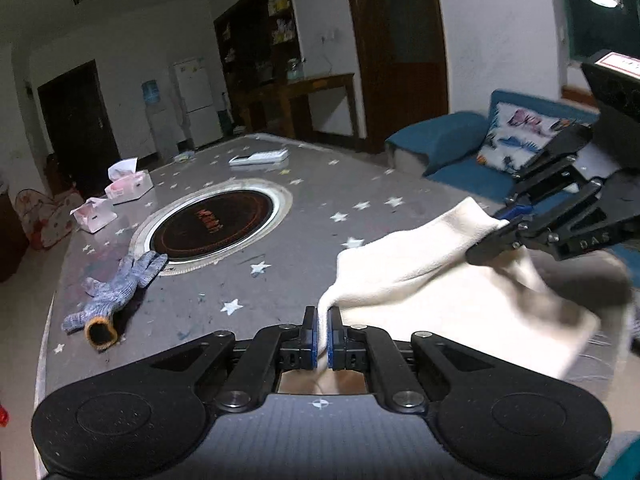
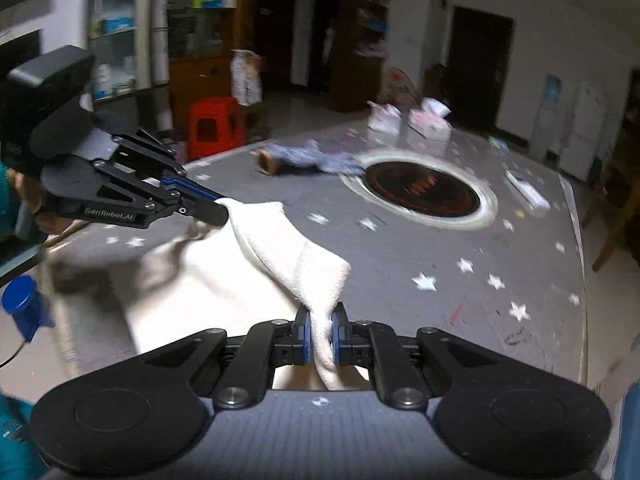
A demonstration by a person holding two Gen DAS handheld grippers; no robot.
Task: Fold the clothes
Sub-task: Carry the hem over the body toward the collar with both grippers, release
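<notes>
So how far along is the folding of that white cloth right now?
Early. Done: both grippers have hold of the white cloth, the left gripper and right gripper each pinching a part of it above the table. In hand: lifting it. Left: no finished fold shows yet.

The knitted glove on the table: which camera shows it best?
The left wrist view: the glove lies sharp and close on the table, left of the left gripper, fingers and orange cuff clear. In the right wrist view it is a distant, blurred blue streak.
</notes>
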